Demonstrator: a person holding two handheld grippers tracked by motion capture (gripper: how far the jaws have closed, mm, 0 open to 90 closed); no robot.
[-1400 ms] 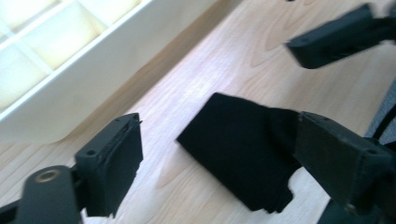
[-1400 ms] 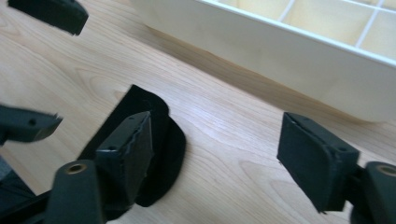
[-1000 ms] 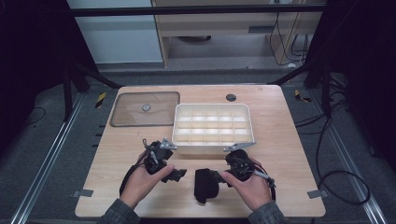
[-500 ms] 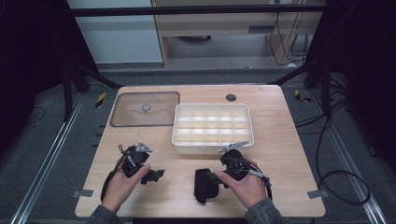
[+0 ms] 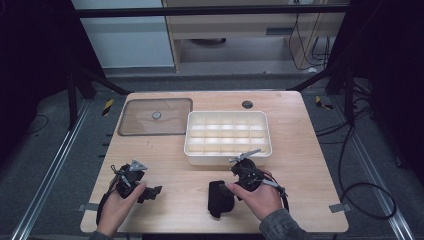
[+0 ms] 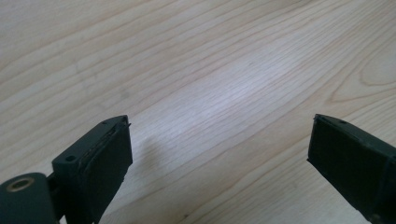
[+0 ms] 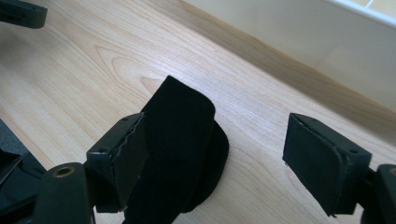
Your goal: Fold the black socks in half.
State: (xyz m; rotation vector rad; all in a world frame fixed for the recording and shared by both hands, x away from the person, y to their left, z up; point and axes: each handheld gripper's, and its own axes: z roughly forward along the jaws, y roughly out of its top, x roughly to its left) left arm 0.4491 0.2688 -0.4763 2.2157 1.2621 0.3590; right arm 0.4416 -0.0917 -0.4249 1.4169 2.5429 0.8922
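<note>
On the bench's [image 5: 300, 165] near left, the left gripper [image 5: 150, 192] rests wide open, empty. At centre lies the black strap [image 5: 220, 197]; the right gripper's [image 7: 215, 154] fingers, just closing slightly, straddle it unpinched. Centre the strap squarely before squeezing, clear of the tray [image 5: 227, 155].

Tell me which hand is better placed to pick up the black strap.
Right. The right tongs already straddle the black fabric strap, jaws open, while the left tongs stand open over bare wooden table.

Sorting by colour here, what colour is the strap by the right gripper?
Black; the strap shows best in the right gripper view.
</note>
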